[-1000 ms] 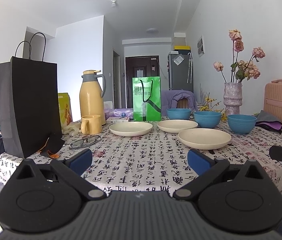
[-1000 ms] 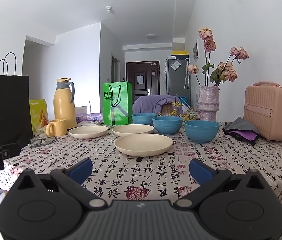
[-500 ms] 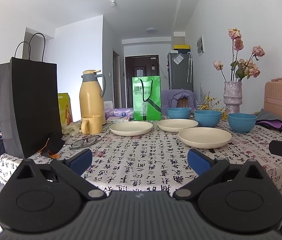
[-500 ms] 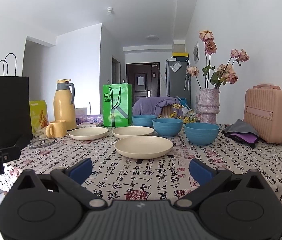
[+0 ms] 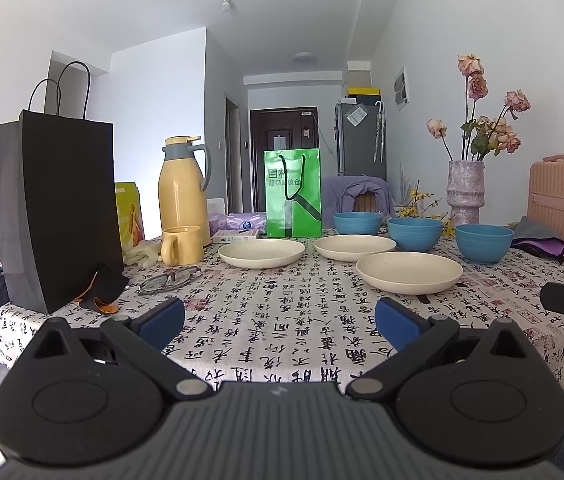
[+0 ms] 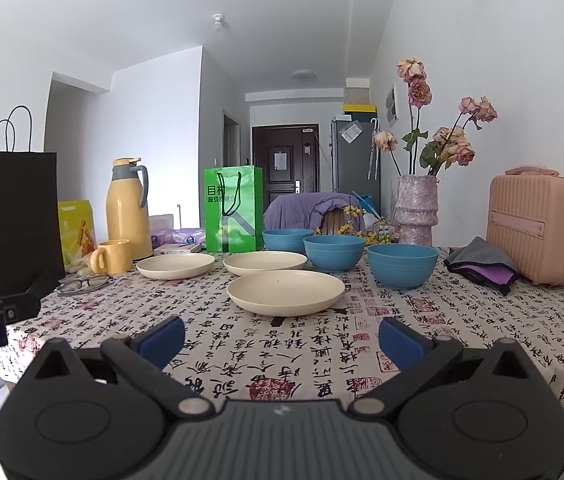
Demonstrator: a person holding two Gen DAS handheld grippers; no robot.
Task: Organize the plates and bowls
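Observation:
Three cream plates lie apart on the patterned tablecloth: a near one, a left one and a far one. Three blue bowls stand behind them: right, middle, far. My left gripper hovers open over the table's front edge, empty. My right gripper is open too, empty, short of the near plate.
A black paper bag, yellow thermos, yellow mug, glasses and green bag crowd the left and back. A vase of flowers, pink case and folded cloth stand right.
Both grippers have dipped and then risen a little, edging slightly forward over the table edge. Their jaws stay open; plates and bowls have not moved.

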